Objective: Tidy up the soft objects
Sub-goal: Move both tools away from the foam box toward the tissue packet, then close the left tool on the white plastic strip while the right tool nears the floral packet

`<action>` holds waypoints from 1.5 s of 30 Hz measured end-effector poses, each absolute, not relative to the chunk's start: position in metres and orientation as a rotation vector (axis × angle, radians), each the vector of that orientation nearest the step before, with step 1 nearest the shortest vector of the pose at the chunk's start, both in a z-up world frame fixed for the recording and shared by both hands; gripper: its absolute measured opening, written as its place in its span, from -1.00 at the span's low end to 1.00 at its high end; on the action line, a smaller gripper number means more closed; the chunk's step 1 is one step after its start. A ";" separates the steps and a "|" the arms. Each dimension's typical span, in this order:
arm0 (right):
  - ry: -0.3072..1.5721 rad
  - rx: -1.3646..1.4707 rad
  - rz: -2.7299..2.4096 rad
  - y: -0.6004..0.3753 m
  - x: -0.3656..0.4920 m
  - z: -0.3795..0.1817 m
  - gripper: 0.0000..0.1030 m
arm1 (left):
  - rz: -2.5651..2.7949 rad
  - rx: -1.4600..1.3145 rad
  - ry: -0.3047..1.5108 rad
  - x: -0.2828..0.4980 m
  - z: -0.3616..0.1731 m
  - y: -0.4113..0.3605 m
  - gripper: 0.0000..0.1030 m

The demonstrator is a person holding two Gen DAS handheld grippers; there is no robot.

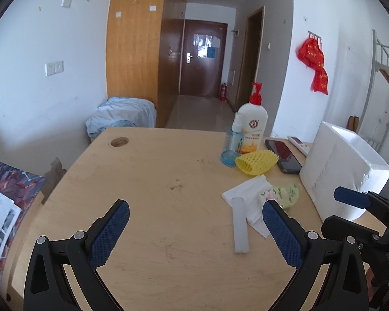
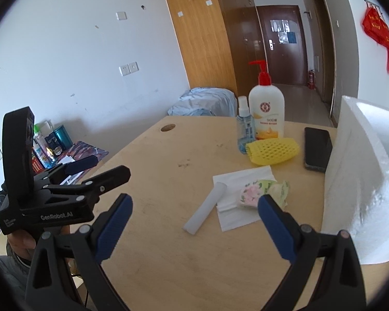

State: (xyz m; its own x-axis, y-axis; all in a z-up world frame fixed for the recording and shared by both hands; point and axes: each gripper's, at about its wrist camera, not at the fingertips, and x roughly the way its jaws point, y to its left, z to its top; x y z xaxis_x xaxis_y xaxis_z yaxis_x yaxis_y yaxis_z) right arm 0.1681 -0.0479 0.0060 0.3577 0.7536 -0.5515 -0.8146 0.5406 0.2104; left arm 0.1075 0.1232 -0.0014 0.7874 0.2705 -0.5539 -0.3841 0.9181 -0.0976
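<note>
On the wooden table [image 1: 155,186] lie a yellow foam net [image 1: 256,162], a white tissue [image 1: 249,194], a white foam strip [image 1: 240,224] and a floral green packet [image 1: 282,194]. The same net [image 2: 272,151], tissue [image 2: 243,181], strip [image 2: 206,207] and packet [image 2: 262,190] show in the right wrist view. My left gripper [image 1: 195,219] stands open over bare table, left of the strip. My right gripper [image 2: 195,213] is open too, nothing between its fingers, the packet just past its right fingertip. A white foam box [image 1: 347,171] stands at the right.
A lotion pump bottle [image 1: 252,121], a small blue spray bottle [image 1: 232,142] and a black phone [image 1: 284,155] sit at the back right. The foam box [image 2: 363,181] walls off the right side. A person's hand [image 2: 20,243] holds the left gripper. Clutter lies left of the table.
</note>
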 end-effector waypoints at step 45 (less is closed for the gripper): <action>0.884 -0.215 0.878 -0.025 0.266 -0.062 0.84 | 0.186 -0.175 0.854 0.210 -0.091 0.110 0.99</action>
